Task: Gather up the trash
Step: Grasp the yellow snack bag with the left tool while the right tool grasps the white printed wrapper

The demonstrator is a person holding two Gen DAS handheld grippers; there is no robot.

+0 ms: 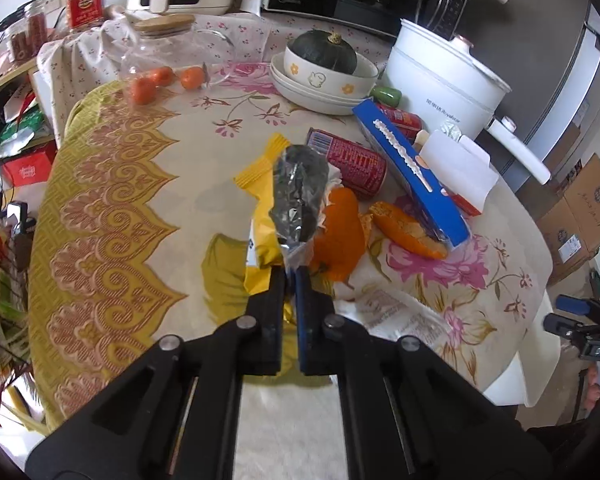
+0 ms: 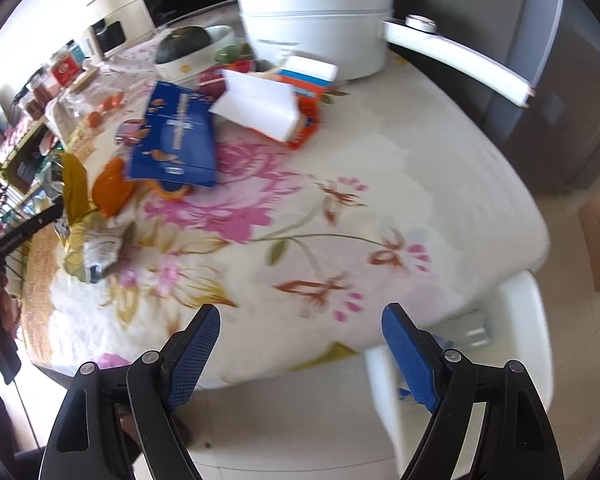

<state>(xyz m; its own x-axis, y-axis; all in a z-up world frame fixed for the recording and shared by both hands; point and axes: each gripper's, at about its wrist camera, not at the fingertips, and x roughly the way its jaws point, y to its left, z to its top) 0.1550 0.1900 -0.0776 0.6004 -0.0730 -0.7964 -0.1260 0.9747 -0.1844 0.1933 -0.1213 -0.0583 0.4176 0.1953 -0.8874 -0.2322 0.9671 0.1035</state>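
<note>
The left gripper (image 1: 291, 270) pinches a dark wrapper (image 1: 298, 192) above the table (image 1: 112, 208); the right gripper (image 2: 300, 316) stands wide at the table's edge.

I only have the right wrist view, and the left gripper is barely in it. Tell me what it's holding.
Observer: The left gripper is shut on a crumpled clear wrapper with something dark inside.
Operator: Say where it grips it.
Observer: It grips the wrapper at the near end, and the rest sticks out ahead of the fingertips.
Operator: Name the trash nearest that wrapper.
Observer: A yellow packet shows just left of it and an orange peel just right, with a red can on its side behind them.
</note>
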